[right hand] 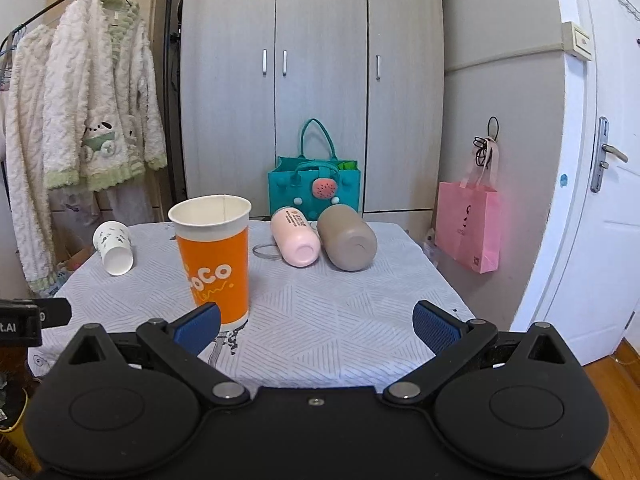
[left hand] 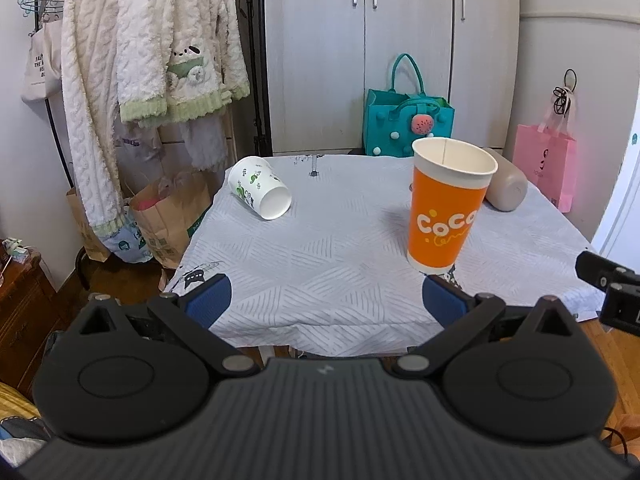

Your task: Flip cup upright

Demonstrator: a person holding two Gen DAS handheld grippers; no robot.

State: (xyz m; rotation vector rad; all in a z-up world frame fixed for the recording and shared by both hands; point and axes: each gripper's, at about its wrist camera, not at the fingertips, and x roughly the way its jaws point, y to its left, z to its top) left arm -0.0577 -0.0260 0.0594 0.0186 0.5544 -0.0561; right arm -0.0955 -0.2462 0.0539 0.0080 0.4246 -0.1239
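Left gripper (left hand: 327,300) jaws spread wide, nothing held. Right gripper (right hand: 316,326) jaws likewise apart and empty. Tall orange paper cup (right hand: 216,258) is seen upright on the pale patterned tablecloth (right hand: 340,320), just ahead of the right gripper's left finger. Small white green-printed paper cup (left hand: 260,188) is found on its side, far beyond the left jaws.

You can read "CoCo" in white letters on the orange paper cup (right hand: 216,258); from the left wrist view the same cup (left hand: 448,208) shows only "Coco" cut at its edge. On the other gripper's body at the left edge (right hand: 16,326) you see "t.AI". Print on the pink bottle (right hand: 296,240), tote bag (left hand: 40,64) and paper bags is too small to read.
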